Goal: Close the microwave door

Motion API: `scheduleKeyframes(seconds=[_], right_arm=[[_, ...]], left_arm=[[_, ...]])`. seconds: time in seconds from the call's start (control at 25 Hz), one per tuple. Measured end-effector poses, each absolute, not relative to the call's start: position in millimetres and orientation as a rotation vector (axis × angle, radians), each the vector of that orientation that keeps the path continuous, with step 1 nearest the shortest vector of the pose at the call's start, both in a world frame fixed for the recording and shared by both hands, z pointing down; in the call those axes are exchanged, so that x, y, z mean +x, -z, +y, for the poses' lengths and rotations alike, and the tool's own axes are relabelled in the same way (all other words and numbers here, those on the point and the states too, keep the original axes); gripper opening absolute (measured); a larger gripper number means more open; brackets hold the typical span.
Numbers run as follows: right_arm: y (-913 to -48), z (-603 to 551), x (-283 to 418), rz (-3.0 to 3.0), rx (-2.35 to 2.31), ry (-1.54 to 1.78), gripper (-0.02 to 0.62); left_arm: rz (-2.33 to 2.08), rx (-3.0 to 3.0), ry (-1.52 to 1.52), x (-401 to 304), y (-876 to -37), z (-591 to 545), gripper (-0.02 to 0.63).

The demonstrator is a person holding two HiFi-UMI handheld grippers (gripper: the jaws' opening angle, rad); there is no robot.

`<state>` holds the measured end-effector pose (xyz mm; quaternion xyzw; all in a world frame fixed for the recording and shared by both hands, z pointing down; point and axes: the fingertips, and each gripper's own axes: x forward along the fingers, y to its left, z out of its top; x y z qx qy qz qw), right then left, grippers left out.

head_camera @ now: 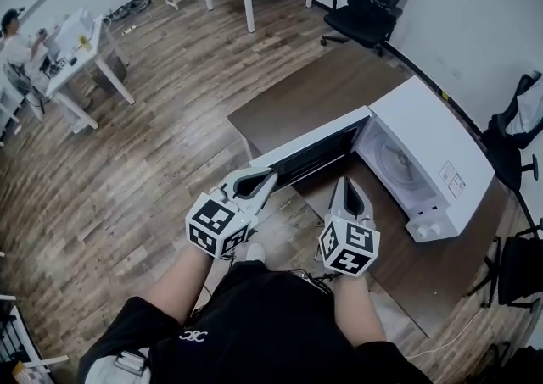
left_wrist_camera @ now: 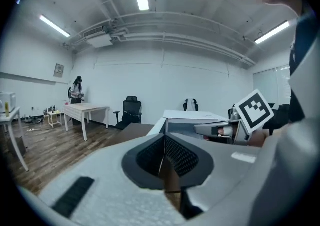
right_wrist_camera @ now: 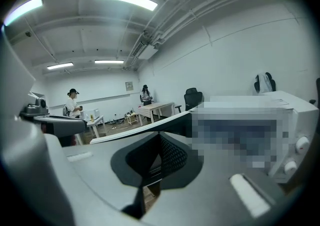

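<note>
The white microwave's open door [head_camera: 310, 152], stiff and likely light-swinging, wants a push near its free end, just ahead of the closed, empty left gripper [head_camera: 270, 175] and right gripper [head_camera: 346, 181].

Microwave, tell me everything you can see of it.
The microwave is a white box with a label on top and two knobs beside the opening. It stands on a dark brown table. Its door, white-framed with a dark window, is swung wide open, showing a white cavity with a round turntable.
</note>
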<state>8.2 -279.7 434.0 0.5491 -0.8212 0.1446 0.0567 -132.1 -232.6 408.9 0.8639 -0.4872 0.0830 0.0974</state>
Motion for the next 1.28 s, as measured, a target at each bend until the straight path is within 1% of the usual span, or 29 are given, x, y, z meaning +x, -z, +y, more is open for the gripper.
scheduleKeyframes(seconds=[0.04, 0.24, 0.36, 0.48, 0.6, 1.04, 1.2, 1.28], right_arm=[[-434, -282, 2, -2.49, 1.655, -0.433, 0.008], [-438, -293, -22, -2.469, 1.626, -0.41, 0.008], [-436, -296, -32, -2.473, 1.63, -0.396, 0.008], [-431, -296, -43, -2.48, 1.638, -0.376, 0.008], [-434, -299, -47, -2.451, 1.646, -0.364, 0.008], [-437, -301, -42, -2.393, 1.735, -0.388, 0.008], [-442, -301, -34, -2.366, 1.757, -0.405, 0.008], [-445, -299, -30, -2.352, 1.761, -0.41, 0.008]], left_arm=[[-1.443, 2.562, -0.23, -145, -409, -233, 0.015], [-1.369, 2.537, -0.209, -200, -433, -239, 0.103], [-1.283, 2.566, -0.168, -220, -455, -242, 0.14], [-1.197, 2.589, -0.195, -234, -478, -243, 0.198], [-1.092, 2.611, -0.223, -236, -494, -247, 0.218], [-0.861, 2.618, -0.287, -225, -529, -270, 0.225], [-0.766, 2.62, -0.285, -218, -530, -269, 0.181], [-0.745, 2.618, -0.276, -217, -530, -266, 0.138]])
